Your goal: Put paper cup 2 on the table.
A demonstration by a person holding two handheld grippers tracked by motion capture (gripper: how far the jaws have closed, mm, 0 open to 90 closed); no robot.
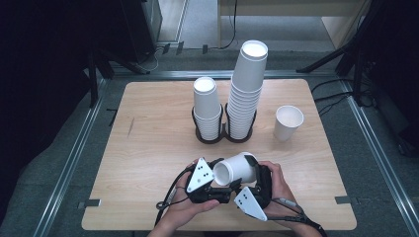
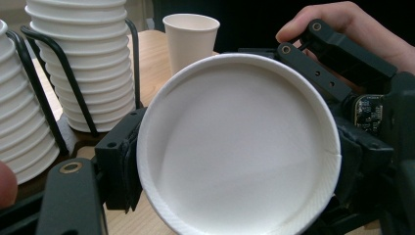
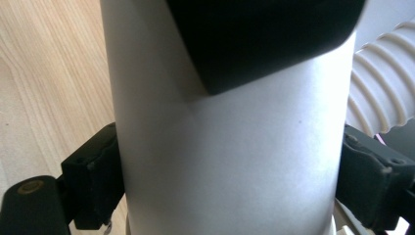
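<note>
A white paper cup (image 1: 237,170) lies on its side above the near edge of the wooden table (image 1: 148,148), held between both hands. In the left gripper view its open mouth (image 2: 240,147) faces the camera, and my left gripper (image 2: 240,166) is shut on the rim, with a pad on either side. My right gripper (image 3: 230,181) grips the cup's side wall (image 3: 230,161), both pads against it. In the high view the left gripper (image 1: 222,181) is at the cup's mouth and the right gripper (image 1: 253,172) around its body. A blurred black part crosses the cup's top in the right gripper view.
Two stacks of white cups stand upside down in black wire holders at mid-table: a short stack (image 1: 207,111) and a tall stack (image 1: 245,94). A single upright cup (image 1: 288,122) stands to their right. The left half of the table is bare wood.
</note>
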